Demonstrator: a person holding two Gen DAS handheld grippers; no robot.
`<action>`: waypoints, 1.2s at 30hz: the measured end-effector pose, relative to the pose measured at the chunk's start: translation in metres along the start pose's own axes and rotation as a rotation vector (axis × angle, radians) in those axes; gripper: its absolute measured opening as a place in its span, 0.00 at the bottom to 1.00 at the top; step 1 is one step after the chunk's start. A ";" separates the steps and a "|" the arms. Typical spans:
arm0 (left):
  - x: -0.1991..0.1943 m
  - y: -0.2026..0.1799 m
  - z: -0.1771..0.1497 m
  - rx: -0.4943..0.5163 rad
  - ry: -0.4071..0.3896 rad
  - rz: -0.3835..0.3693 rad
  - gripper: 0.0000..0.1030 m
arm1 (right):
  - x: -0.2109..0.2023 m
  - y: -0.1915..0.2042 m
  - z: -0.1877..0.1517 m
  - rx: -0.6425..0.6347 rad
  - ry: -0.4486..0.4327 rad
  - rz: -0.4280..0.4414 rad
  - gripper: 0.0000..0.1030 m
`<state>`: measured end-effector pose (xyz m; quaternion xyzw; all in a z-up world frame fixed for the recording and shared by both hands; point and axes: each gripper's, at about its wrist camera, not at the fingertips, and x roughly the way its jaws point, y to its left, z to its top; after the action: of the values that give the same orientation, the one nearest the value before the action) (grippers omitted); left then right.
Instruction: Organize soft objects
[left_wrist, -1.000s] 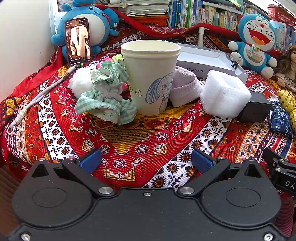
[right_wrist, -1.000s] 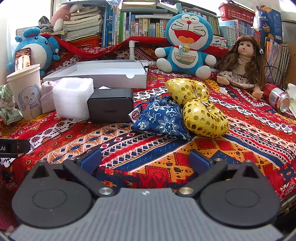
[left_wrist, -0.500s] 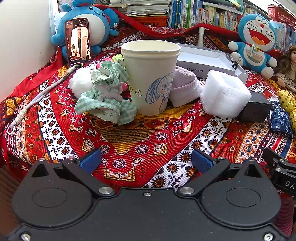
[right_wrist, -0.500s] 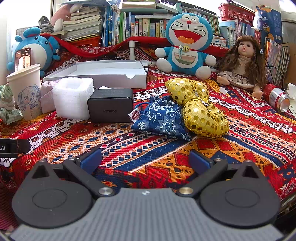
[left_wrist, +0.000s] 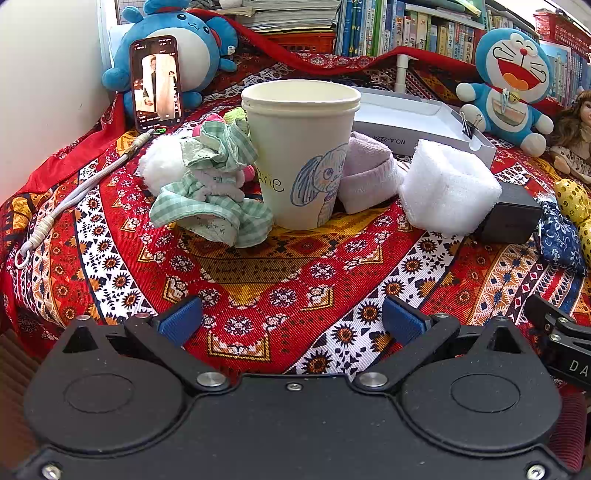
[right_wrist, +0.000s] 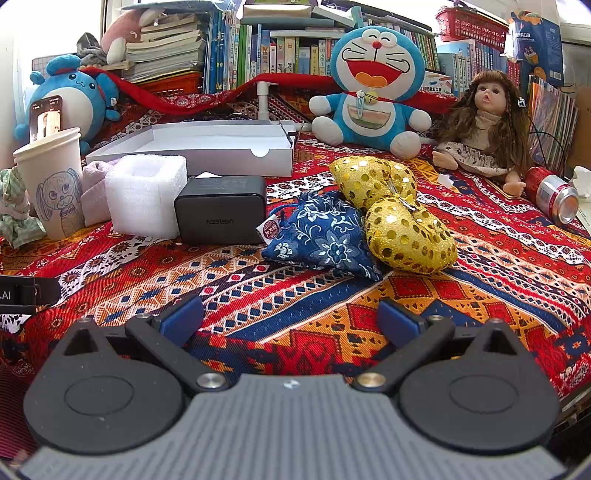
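I held my left gripper (left_wrist: 291, 319) and my right gripper (right_wrist: 290, 317) spread wide and empty above the red patterned cloth (left_wrist: 258, 266), so none of the sorting looked begun. The crumpled green gingham fabric (left_wrist: 210, 199) lay against the tall cream paper cup (left_wrist: 301, 147), the navy floral pouch (right_wrist: 325, 236) touched the gold sequined cushion (right_wrist: 399, 218), and the shallow white cardboard box (right_wrist: 207, 147) behind them stood empty. A pale lilac bundle (left_wrist: 365, 173), possibly a rolled sock, was half hidden behind the cup.

A plain white wall (left_wrist: 44, 92) stands at the left. Packed bookshelves (right_wrist: 258, 44) line the back, with a red basket (right_wrist: 471, 26) on top. Daylight glows from the upper corners. A red patterned cloth (right_wrist: 480, 258) covers the surface.
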<state>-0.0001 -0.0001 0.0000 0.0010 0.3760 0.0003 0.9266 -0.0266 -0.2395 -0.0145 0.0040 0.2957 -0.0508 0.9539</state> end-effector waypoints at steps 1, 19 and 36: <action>0.000 0.000 0.000 0.000 0.000 0.000 1.00 | 0.000 0.000 0.000 0.000 0.000 0.000 1.00; -0.002 0.003 -0.002 0.016 -0.015 -0.009 1.00 | 0.001 0.001 -0.002 -0.002 -0.014 -0.004 1.00; -0.011 0.017 -0.008 -0.025 -0.116 -0.020 0.91 | -0.012 -0.016 -0.001 0.052 -0.106 0.061 1.00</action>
<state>-0.0130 0.0167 0.0020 -0.0146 0.3218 -0.0045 0.9467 -0.0390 -0.2545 -0.0081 0.0351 0.2432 -0.0294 0.9689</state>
